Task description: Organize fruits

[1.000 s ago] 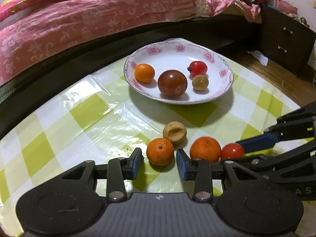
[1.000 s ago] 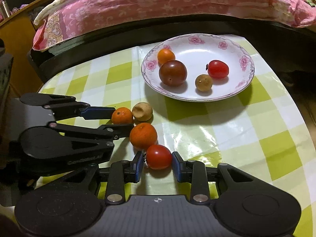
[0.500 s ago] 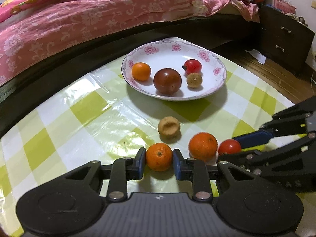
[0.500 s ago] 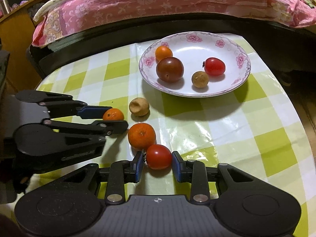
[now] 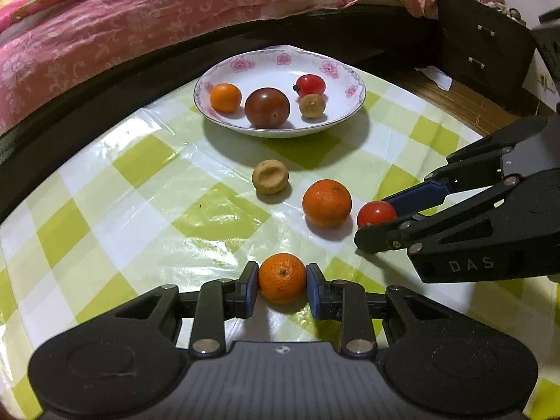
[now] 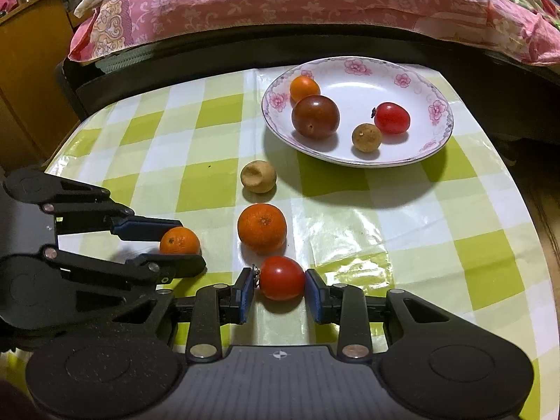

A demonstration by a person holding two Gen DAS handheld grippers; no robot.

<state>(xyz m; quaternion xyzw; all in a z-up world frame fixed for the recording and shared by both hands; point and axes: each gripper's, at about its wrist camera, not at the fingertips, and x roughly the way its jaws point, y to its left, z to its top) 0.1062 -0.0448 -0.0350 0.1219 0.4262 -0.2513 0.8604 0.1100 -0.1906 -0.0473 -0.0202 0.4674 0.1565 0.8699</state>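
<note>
My left gripper (image 5: 282, 288) is shut on a small orange (image 5: 282, 278), which also shows in the right wrist view (image 6: 180, 240). My right gripper (image 6: 280, 288) is shut on a red tomato (image 6: 282, 278), seen from the side in the left wrist view (image 5: 376, 212). A larger orange (image 5: 327, 203) and a tan dented fruit (image 5: 270, 176) lie on the checked tablecloth between the grippers and the plate. The white floral plate (image 5: 336, 70) holds a small orange (image 5: 225, 97), a dark tomato (image 5: 267, 107), a red tomato (image 5: 310, 84) and a small tan fruit (image 5: 312, 105).
A bed with a pink floral cover (image 5: 140, 24) runs along the far side of the table. A dark drawer chest (image 5: 486, 52) stands at the back right. A wooden cabinet (image 6: 31, 70) stands at the left. The table edge (image 6: 525, 210) curves down on the right.
My left gripper closed around the small orange and drew back with it, away from the tan fruit. My right gripper stayed shut on the red tomato and drew back a little.
</note>
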